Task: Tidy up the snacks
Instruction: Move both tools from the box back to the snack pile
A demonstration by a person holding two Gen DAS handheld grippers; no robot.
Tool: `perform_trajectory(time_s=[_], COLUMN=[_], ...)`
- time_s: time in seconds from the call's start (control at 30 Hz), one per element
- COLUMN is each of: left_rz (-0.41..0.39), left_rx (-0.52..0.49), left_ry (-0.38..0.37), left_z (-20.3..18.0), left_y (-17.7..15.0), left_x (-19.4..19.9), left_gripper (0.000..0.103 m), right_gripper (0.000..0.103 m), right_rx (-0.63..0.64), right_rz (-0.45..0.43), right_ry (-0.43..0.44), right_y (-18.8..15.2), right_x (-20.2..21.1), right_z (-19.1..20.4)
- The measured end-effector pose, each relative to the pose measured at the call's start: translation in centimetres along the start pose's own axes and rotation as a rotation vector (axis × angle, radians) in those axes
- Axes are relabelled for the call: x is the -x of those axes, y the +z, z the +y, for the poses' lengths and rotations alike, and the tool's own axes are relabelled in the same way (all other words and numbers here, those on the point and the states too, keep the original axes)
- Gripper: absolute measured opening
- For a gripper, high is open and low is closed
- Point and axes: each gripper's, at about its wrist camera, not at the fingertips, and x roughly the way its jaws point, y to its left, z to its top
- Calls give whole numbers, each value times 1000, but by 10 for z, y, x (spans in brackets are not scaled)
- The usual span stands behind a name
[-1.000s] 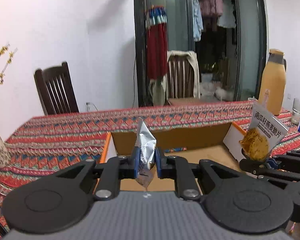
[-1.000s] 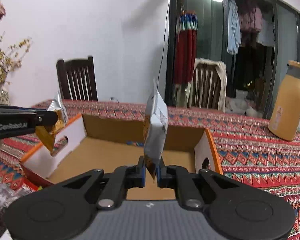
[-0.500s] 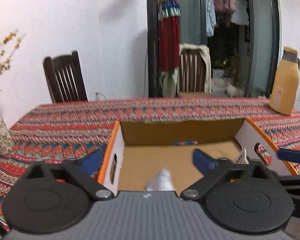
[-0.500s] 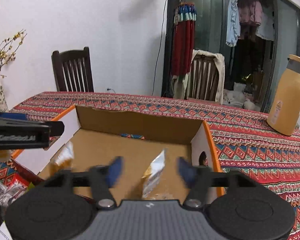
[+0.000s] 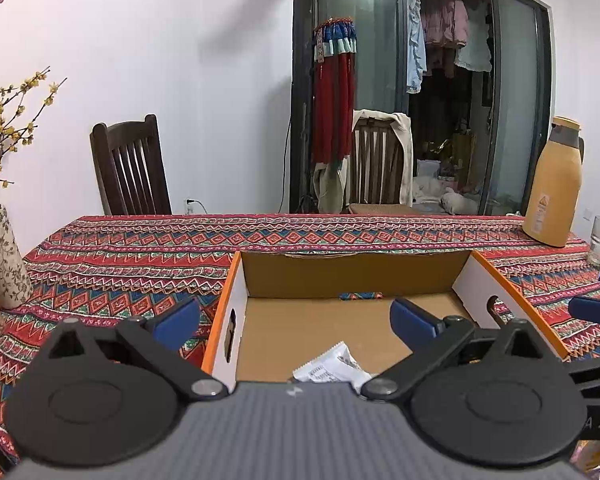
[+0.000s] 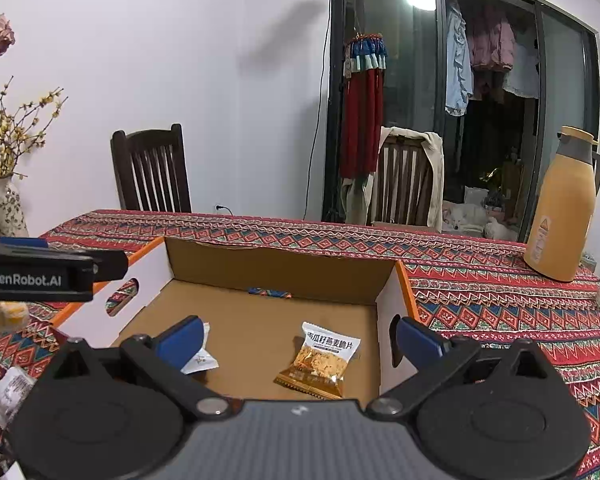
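Left hand-held gripper (image 5: 296, 318) and right hand-held gripper (image 6: 298, 338): jaws fully spread, empty, above open cardboard box (image 6: 276, 264); orange snack packet (image 6: 320, 360) lies inside.

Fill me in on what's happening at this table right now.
A person holding a gripper in each hand is sorting snack packets into an open cardboard box with orange-edged white sides on the patterned red tablecloth. Neither gripper holds anything. The right gripper, jaws opening, hangs above an orange-and-white crisp packet lying flat on the box floor. The left gripper is open over a white-and-silver packet, also lying in the box.
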Motion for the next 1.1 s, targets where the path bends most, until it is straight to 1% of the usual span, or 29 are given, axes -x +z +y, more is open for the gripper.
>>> perform_trajectory(time_s=[0.47,0.7,0.83,1.1], left_rz=[-60,-86,-77,-56], left_rx=[25,42,52,73], left_ry=[-43,-52,-51,-22], left_z=[8,18,25,42], left_y=[-20,-37,-48,-77], left_x=[47,70,77,85], left_gripper=[103,103,103,103], right_gripper=[103,103,103,103], right_rx=[-21,-43,-51,-69], right_rz=[-109,-141,-141,-90], right_ry=[-12,-12,-16,-36], right_y=[-19,-39,-53,-89], right_x=[56,83,95,105], right_z=[2,-3,-6,-9])
